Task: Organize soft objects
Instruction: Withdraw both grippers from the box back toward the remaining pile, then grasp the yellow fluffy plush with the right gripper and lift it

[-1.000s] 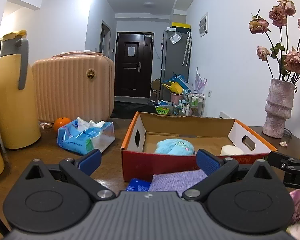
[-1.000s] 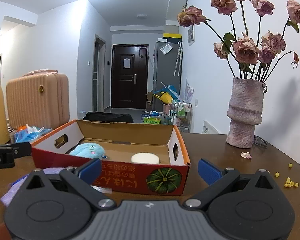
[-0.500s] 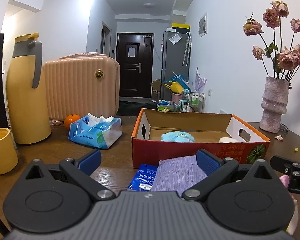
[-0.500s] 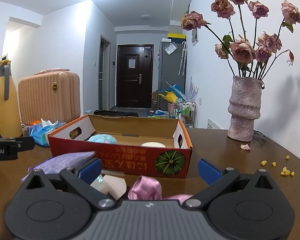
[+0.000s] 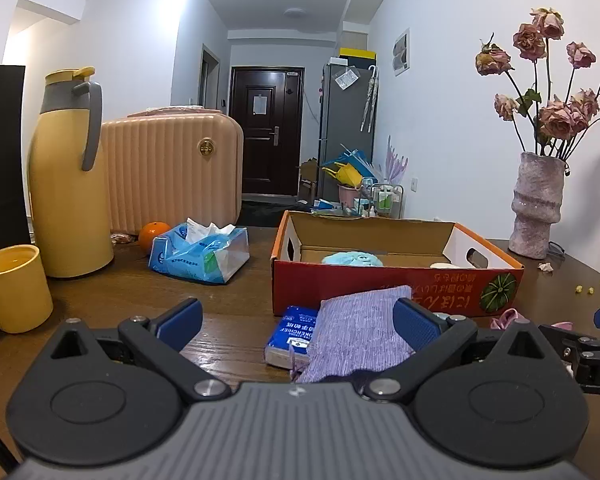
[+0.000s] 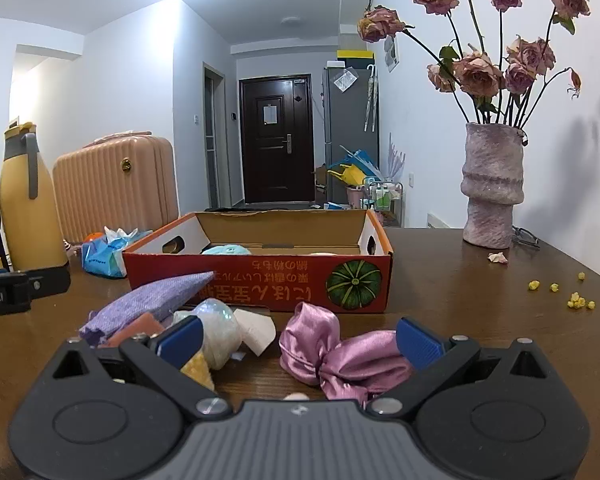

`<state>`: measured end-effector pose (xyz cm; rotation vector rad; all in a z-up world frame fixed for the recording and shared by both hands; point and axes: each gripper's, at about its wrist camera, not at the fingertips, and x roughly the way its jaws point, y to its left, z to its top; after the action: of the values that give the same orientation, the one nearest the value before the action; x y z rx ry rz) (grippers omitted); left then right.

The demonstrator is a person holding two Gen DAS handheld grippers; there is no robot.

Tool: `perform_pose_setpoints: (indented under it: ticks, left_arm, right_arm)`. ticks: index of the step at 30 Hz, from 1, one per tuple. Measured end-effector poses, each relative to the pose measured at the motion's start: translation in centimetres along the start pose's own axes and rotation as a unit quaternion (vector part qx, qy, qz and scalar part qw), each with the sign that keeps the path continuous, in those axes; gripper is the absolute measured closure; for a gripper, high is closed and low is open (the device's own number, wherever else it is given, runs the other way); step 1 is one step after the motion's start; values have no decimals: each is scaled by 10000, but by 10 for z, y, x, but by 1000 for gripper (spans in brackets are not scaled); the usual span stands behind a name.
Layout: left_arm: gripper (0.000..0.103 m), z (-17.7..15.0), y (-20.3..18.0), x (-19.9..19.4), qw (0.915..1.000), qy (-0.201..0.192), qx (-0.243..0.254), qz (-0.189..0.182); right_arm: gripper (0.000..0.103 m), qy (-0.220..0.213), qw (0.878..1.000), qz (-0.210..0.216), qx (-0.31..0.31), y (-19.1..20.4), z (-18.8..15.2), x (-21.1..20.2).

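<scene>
Both tongs have backed away from the cardboard box (image 6: 260, 276), jaws apart, empty. Right tongs (image 6: 298, 336) now frame pink satin bow (image 6: 332, 354); likely next pick.

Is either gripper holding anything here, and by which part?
Nothing is held. The left gripper and right gripper are both open; the purple cloth and pink satin bow lie on the table.

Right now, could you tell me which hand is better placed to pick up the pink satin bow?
The right. The pink satin bow lies just ahead of the open right gripper, between its fingers. The left gripper, also open, faces the purple cloth instead; the bow is off to its right.
</scene>
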<state>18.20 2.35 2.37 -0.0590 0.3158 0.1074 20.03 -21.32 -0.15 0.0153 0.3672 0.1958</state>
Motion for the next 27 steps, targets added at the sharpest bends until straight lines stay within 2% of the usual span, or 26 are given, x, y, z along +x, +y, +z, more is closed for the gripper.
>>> perform_pose_setpoints:
  ticks: [20,27]
  left_arm:
    - [0,-10,12,-17,9998,117,-90,106]
    - [0,-12,13,-17,9997,211,-76,106]
  right_arm:
    - [0,-6,9999,51,-118,13,-14,-20]
    - [0,-66,9991,315,-293,24,-15,-23]
